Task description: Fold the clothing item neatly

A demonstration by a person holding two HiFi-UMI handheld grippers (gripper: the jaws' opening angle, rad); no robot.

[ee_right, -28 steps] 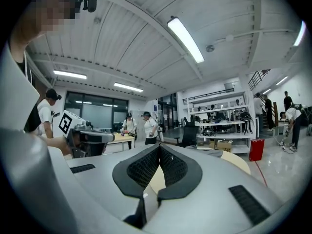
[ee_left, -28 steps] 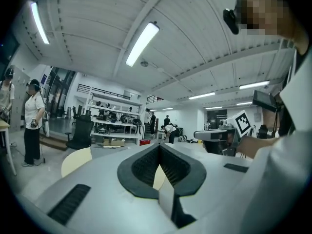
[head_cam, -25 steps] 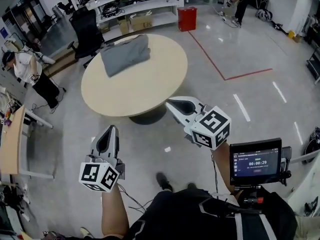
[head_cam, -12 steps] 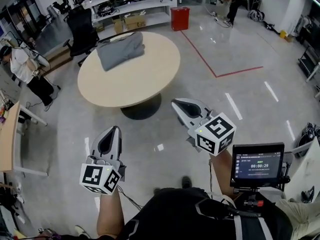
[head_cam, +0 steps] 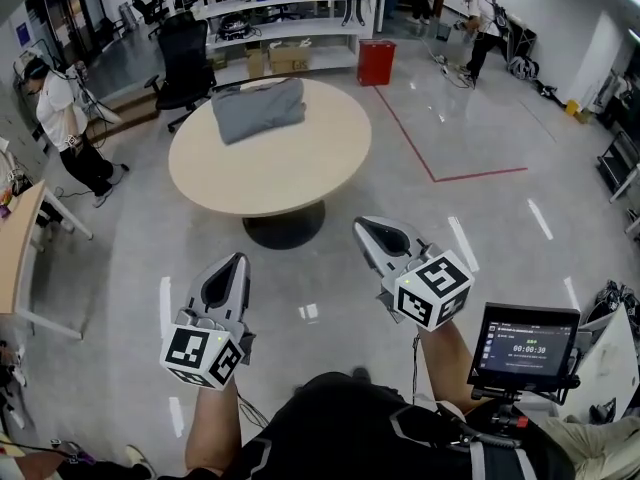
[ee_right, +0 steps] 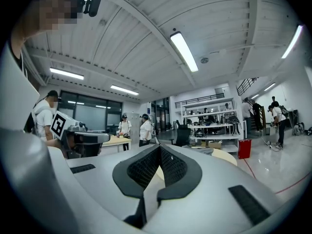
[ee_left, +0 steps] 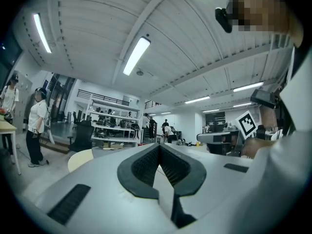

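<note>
your left gripper [head_cam: 236, 260] and right gripper [head_cam: 364, 226] both have jaws pressed together, empty. the grey clothing item [head_cam: 258, 109] lies well ahead of both jaws, on the far side of the table [head_cam: 300, 183]. it looks already roughly folded; any neatening remains to do.

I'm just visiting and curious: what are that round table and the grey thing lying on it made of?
The round table looks like pale beige laminate or painted wood, smooth and matt: even colour, no visible grain. The grey garment looks like soft fabric, perhaps cotton knit: it lies in limp, rounded folds. The fibre itself cannot be told.
</note>
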